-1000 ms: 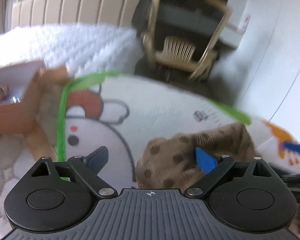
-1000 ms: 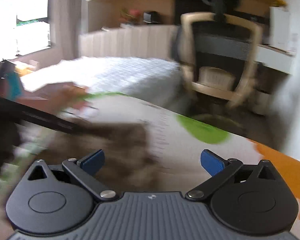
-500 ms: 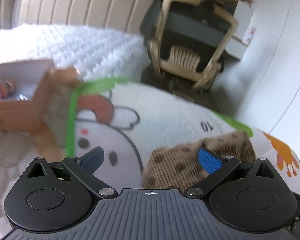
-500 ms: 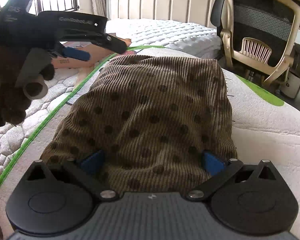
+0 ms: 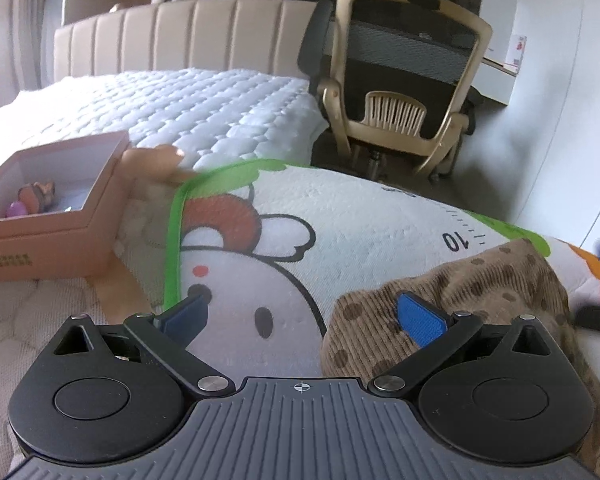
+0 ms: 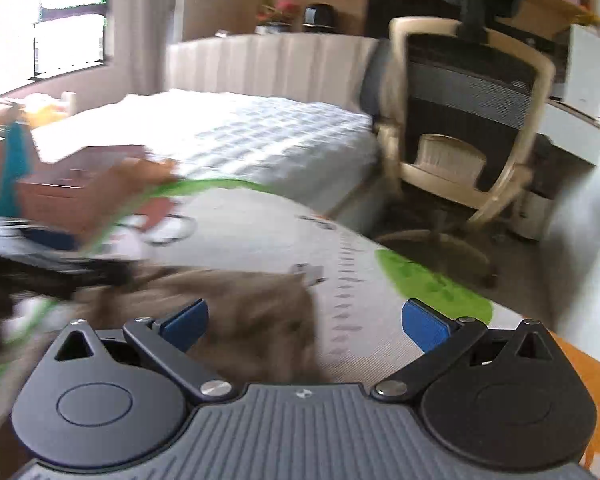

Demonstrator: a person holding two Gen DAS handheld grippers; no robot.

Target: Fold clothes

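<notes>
Right gripper (image 6: 304,320) swings up and off the garment (image 6: 236,312), which half a second ago filled its view lying flat; now it's a blur low between wide-spread fingers that grip nothing. Left gripper (image 5: 302,316) barely shifts, jaws wide apart too, nothing held, the garment (image 5: 460,288) bunched beside its right finger on the cartoon mat (image 5: 340,216). That reads as a fold just released, next grab pending. Count: one garment, one mat, one pink box (image 5: 48,208), one chair (image 5: 404,92), two grippers.
</notes>
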